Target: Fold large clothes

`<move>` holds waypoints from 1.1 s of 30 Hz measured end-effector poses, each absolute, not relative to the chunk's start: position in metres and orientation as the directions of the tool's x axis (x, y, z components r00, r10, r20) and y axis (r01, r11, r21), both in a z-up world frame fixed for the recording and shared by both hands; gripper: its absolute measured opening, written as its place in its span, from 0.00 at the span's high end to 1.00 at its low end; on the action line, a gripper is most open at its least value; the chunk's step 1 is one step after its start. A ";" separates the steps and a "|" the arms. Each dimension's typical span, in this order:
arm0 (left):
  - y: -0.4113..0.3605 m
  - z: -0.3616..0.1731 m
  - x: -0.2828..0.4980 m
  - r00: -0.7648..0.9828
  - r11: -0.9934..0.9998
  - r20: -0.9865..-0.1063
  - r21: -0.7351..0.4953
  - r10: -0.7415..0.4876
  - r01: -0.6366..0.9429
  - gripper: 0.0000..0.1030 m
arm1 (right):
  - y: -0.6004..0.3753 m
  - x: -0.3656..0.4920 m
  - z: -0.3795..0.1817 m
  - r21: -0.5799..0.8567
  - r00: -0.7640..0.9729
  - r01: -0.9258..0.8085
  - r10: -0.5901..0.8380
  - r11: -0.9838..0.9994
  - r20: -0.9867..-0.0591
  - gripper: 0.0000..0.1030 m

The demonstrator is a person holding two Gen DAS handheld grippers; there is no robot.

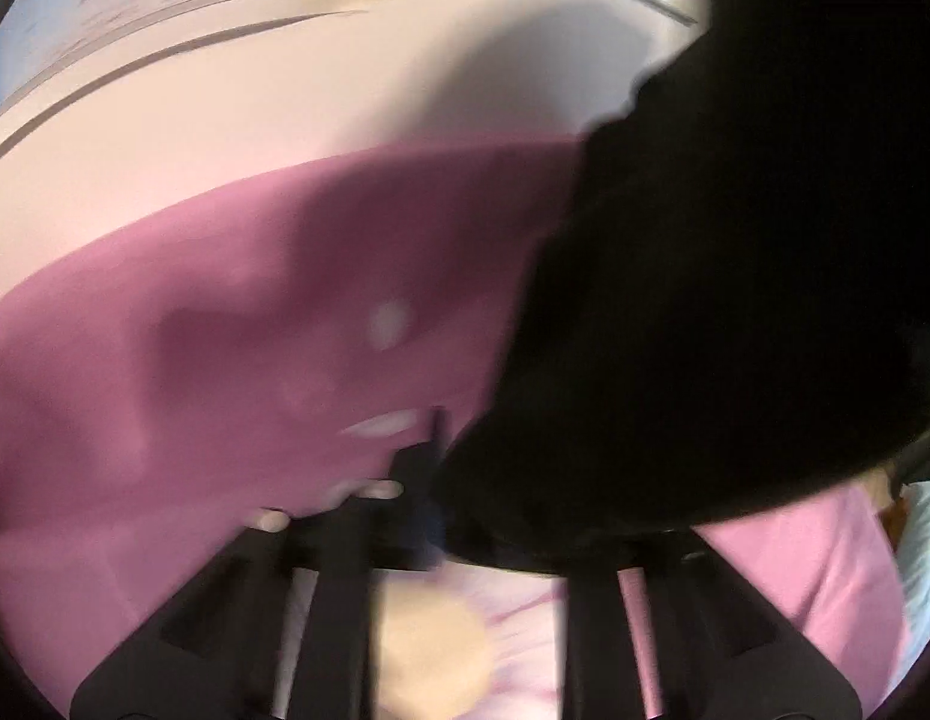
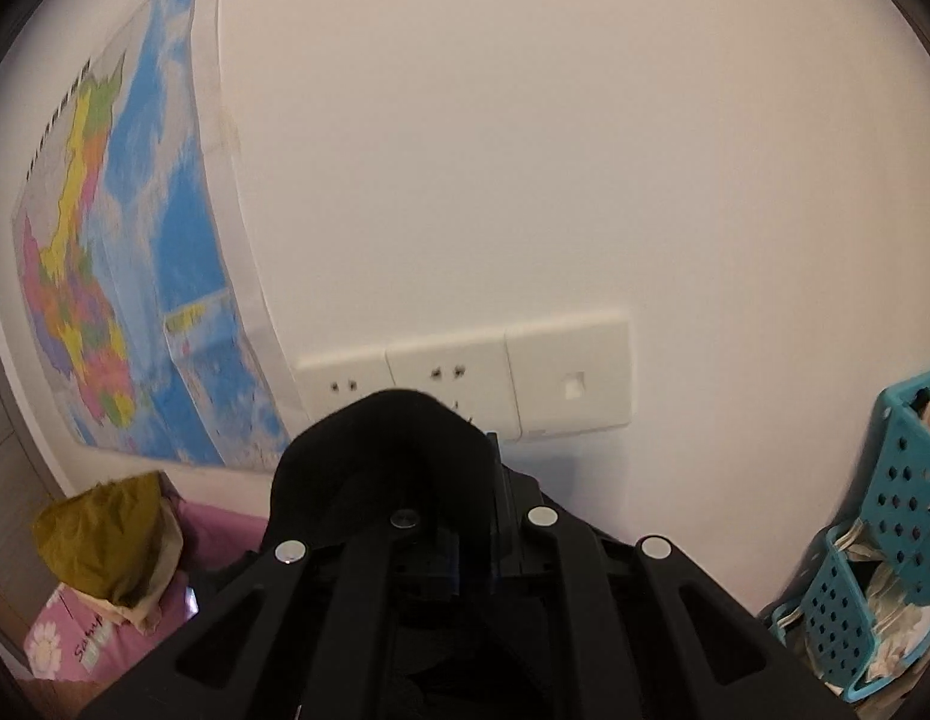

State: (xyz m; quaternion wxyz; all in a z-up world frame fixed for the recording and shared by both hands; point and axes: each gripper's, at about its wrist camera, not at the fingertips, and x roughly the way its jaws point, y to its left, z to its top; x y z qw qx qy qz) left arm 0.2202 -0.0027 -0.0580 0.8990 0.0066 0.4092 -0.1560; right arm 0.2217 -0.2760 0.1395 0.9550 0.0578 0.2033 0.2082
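Note:
The large black garment (image 1: 735,300) fills the right half of the blurred left wrist view and hangs over a pink bed sheet (image 1: 225,330). My left gripper (image 1: 435,450) points down at the sheet with its fingers together, and the garment's edge is caught at their tips. In the right wrist view a fold of the same black garment (image 2: 393,444) drapes over the fingertips and hides them. My right gripper (image 2: 459,504) is raised toward the white wall, shut on that fold.
A coloured wall map (image 2: 123,252) hangs at the left, and a row of white wall sockets (image 2: 465,372) sits straight ahead. Teal perforated baskets (image 2: 897,510) with clothes stand at the right. An olive cloth (image 2: 105,534) lies on pink flowered bedding (image 2: 63,642).

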 end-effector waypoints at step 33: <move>0.030 0.364 -0.149 0.961 0.985 0.226 0.108 -0.158 0.137 0.96 | -0.353 -0.170 0.402 0.072 0.815 -0.550 0.517 0.832 0.260 0.94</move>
